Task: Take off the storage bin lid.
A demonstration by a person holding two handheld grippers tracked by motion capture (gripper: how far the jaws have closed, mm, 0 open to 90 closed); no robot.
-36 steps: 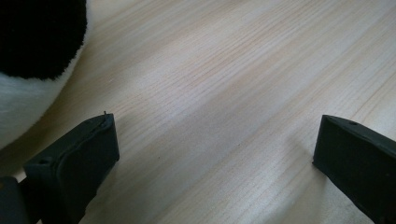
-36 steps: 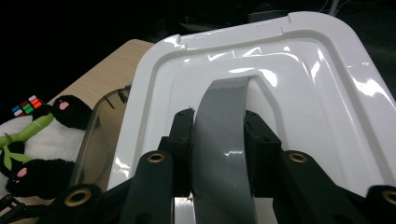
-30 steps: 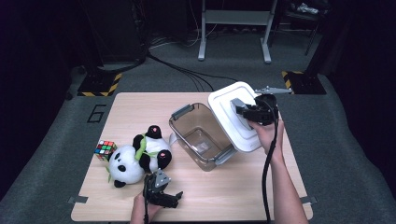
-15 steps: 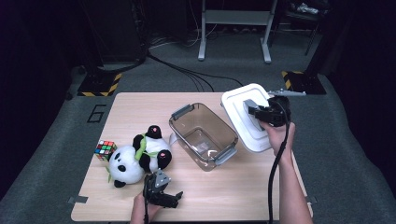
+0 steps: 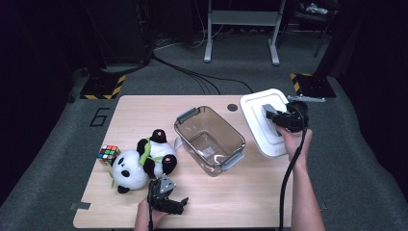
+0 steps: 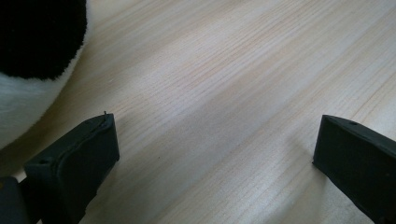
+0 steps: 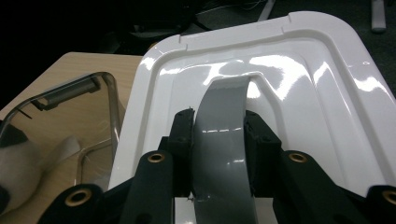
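A clear plastic bin (image 5: 210, 138) stands open in the middle of the wooden table (image 5: 250, 192). Its white lid (image 5: 255, 113) hangs at the table's right edge, tilted, held by its grey handle (image 7: 223, 135). My right gripper (image 5: 275, 117) is shut on that handle; in the right gripper view both pads (image 7: 183, 135) press the grey strap (image 7: 223, 135) from either side. A plush panda (image 5: 142, 161) lies at the left, with a colour cube (image 5: 108, 154) beside it. My left gripper (image 5: 166, 198) rests near the front edge, just below the panda, its jaws wide apart over bare wood (image 6: 215, 121).
Black cables and a metal stand (image 5: 240, 33) lie on the grey floor beyond the table. Yellow-black striped blocks (image 5: 102, 86) sit at the far left and far right. A dark hole (image 5: 233, 107) marks the table top behind the bin.
My right gripper has carried the lid to the right, away from the bin, out past the table's right edge. The left gripper has stayed where it was.
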